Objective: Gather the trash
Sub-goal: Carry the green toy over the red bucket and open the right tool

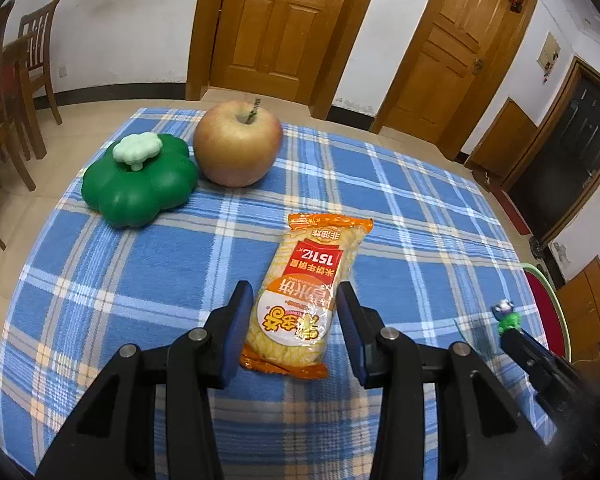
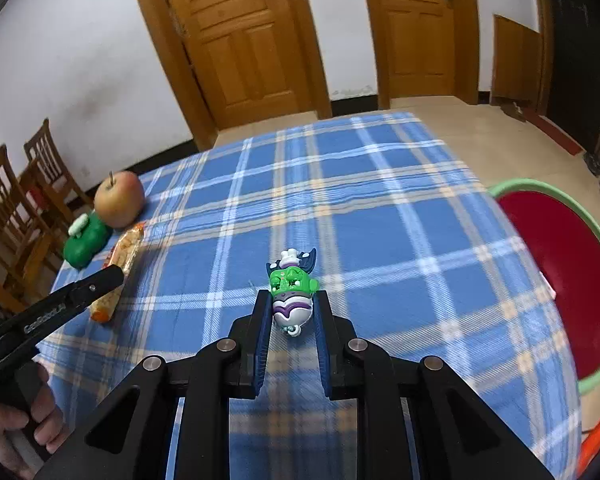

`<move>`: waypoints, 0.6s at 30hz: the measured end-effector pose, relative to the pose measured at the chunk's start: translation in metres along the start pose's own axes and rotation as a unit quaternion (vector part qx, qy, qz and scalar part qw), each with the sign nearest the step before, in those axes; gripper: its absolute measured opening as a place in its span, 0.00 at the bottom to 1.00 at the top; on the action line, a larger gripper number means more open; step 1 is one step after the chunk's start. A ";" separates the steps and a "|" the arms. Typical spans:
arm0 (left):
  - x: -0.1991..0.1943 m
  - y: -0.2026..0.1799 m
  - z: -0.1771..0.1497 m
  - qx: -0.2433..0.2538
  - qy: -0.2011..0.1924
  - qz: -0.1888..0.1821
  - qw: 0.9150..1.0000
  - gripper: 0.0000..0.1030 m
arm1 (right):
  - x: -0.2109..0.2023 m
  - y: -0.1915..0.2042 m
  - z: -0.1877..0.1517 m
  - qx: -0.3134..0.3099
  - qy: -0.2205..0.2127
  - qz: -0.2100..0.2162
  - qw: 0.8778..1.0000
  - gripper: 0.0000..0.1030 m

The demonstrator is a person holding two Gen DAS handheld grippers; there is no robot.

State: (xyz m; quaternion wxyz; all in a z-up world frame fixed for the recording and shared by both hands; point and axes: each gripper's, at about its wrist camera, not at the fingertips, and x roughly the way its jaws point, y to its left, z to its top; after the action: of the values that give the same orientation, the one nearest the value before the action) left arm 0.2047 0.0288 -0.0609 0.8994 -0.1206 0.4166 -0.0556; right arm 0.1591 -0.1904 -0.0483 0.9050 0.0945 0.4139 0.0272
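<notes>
An orange and yellow snack packet (image 1: 300,296) lies on the blue plaid tablecloth (image 1: 400,216). My left gripper (image 1: 294,300) is open, with one finger on each side of the packet's near half. It is not closed on the packet. My right gripper (image 2: 293,300) is shut on a small green, white and purple toy figure (image 2: 292,292) and holds it just above the cloth. The packet also shows in the right wrist view (image 2: 120,264), partly hidden by the left gripper. The toy also shows in the left wrist view (image 1: 507,314).
An apple (image 1: 238,142) and a green pepper-shaped toy (image 1: 140,180) sit at the table's far left. A red basin with a green rim (image 2: 564,280) stands on the floor off the table's right edge. Wooden chairs (image 2: 16,208) stand to the left. Wooden doors are behind.
</notes>
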 end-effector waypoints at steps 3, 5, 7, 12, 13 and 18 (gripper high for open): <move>-0.002 -0.005 -0.001 0.009 -0.003 -0.001 1.000 0.42 | -0.016 -0.012 -0.003 0.014 -0.012 -0.004 1.000 0.20; -0.006 -0.010 -0.001 0.017 -0.007 -0.002 1.000 0.42 | -0.029 -0.021 -0.005 0.024 -0.022 -0.010 0.999 0.20; -0.011 -0.017 -0.002 0.028 -0.014 -0.006 0.999 0.42 | -0.043 -0.033 -0.007 0.033 -0.034 -0.017 0.999 0.20; -0.019 -0.035 -0.002 0.046 -0.018 -0.014 0.999 0.42 | -0.072 -0.064 -0.010 0.061 -0.060 -0.035 0.996 0.20; -0.021 -0.039 -0.002 0.049 -0.018 -0.016 0.999 0.42 | -0.078 -0.071 -0.010 0.067 -0.065 -0.038 0.995 0.20; -0.029 -0.067 -0.004 0.071 -0.014 -0.033 0.997 0.42 | -0.095 -0.107 -0.015 0.104 -0.080 -0.049 0.990 0.20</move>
State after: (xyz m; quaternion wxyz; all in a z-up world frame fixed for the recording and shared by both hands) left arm 0.1827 -0.0303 -0.0243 0.9093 -0.0709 0.3943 -0.1130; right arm 0.0828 -0.3048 -0.0075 0.9207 0.1694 0.3450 -0.0677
